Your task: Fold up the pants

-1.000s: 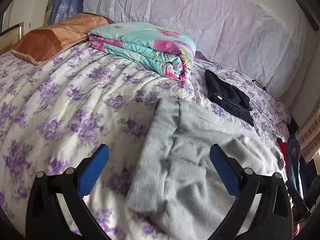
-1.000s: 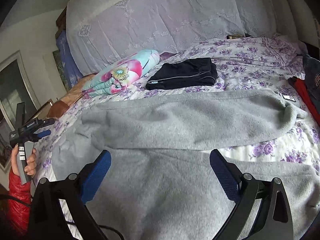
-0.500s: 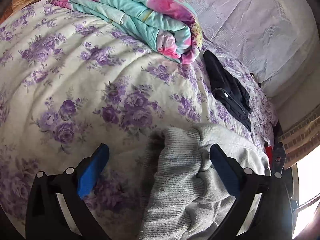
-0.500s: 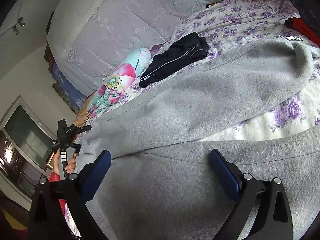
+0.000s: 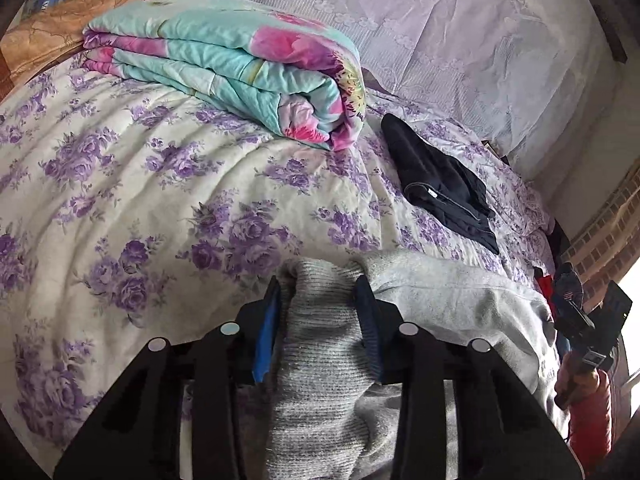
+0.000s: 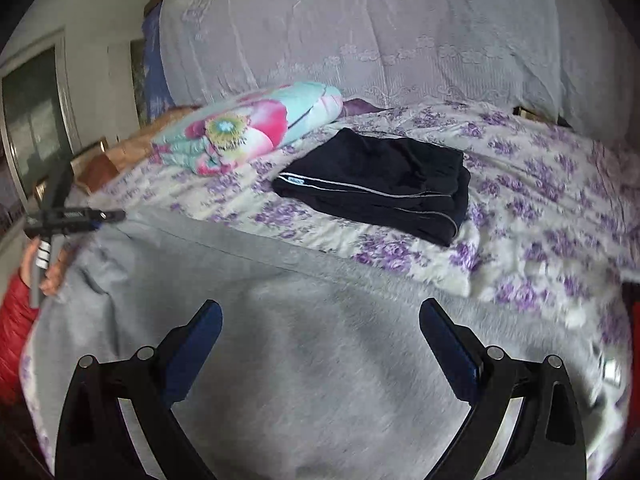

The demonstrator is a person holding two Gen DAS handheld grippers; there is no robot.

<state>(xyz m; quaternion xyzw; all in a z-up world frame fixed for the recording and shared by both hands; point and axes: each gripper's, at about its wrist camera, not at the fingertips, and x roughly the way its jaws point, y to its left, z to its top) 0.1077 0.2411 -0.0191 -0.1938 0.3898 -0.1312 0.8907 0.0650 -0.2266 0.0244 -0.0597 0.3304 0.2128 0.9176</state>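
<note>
Grey pants [image 6: 304,368] spread flat on the bed [image 5: 140,184], over the purple-flower bedspread, near edge closest to the cams. One ribbed end [image 5: 320,344] bunched up between the L gripper [image 5: 318,292] pads; jaws closing on it, blue pads [image 5: 266,332] pressed to the knit on both sides, so clamped on pants. Rest of the fabric trails off to the right in L wrist view.

R gripper [image 6: 318,320] hovers over the mid section of the pants, jaws wide apart, nothing between the pads; can't tell if it touches the cloth. R view is motion-blurred.

In R view the L gripper [image 6: 104,214] shows at far left edge of the pants, held by a hand [image 6: 48,268] w/ red sleeve [image 6: 14,332].

Beyond the pants: folded black garment [image 6: 380,190] on the bedspread, apart from the grey fabric. Further back, folded floral quilt [image 5: 232,68], teal/pink, w/ a tan pillow [image 5: 48,36] just beside it. Pale lace-pattern cover [image 6: 400,28] hangs behind the bed.
</note>
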